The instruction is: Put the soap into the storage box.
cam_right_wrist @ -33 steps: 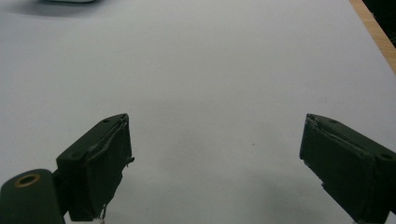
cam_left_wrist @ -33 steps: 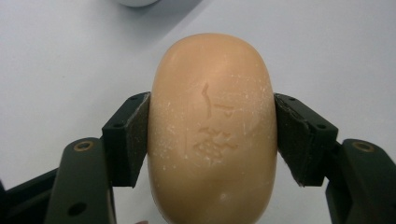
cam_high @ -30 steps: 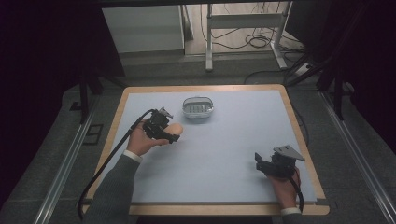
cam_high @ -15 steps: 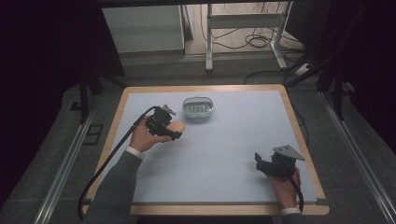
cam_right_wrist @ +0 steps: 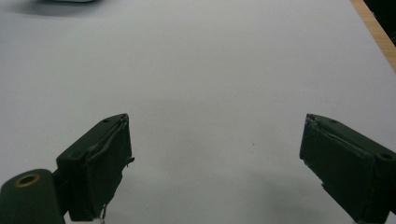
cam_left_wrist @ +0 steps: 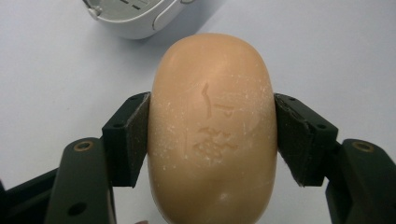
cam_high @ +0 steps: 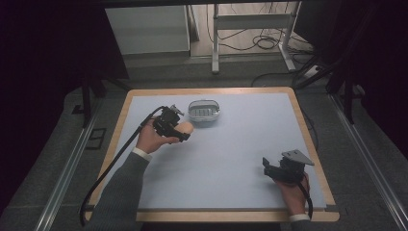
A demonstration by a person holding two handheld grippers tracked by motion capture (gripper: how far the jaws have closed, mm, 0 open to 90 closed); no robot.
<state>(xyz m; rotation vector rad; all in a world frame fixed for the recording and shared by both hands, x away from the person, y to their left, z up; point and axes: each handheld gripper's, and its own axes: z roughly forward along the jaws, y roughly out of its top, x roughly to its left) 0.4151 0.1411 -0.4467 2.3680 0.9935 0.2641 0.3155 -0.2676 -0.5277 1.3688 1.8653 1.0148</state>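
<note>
An oval peach-coloured soap bar (cam_left_wrist: 212, 126) with a stamped mark sits crosswise between the pads of my left gripper (cam_left_wrist: 212, 137), which is shut on it. In the high view the left gripper (cam_high: 182, 130) holds the soap bar (cam_high: 186, 127) just above the table, a little left of and in front of a white oval soap dish (cam_high: 204, 110). The dish's rim (cam_left_wrist: 130, 21) lies just beyond the soap. My right gripper (cam_high: 267, 168) rests at the table's front right, open, with bare table between its jaws (cam_right_wrist: 215, 158).
The table has a pale blue top (cam_high: 240, 139) with a wooden border (cam_high: 308, 134). The left gripper's cable (cam_high: 110, 163) trails off the front left edge. Dark floor, rails and a metal frame (cam_high: 216, 38) lie beyond the far edge.
My left gripper has shifted slightly to the right and towards the dish with the soap still in it. The right gripper has not moved.
</note>
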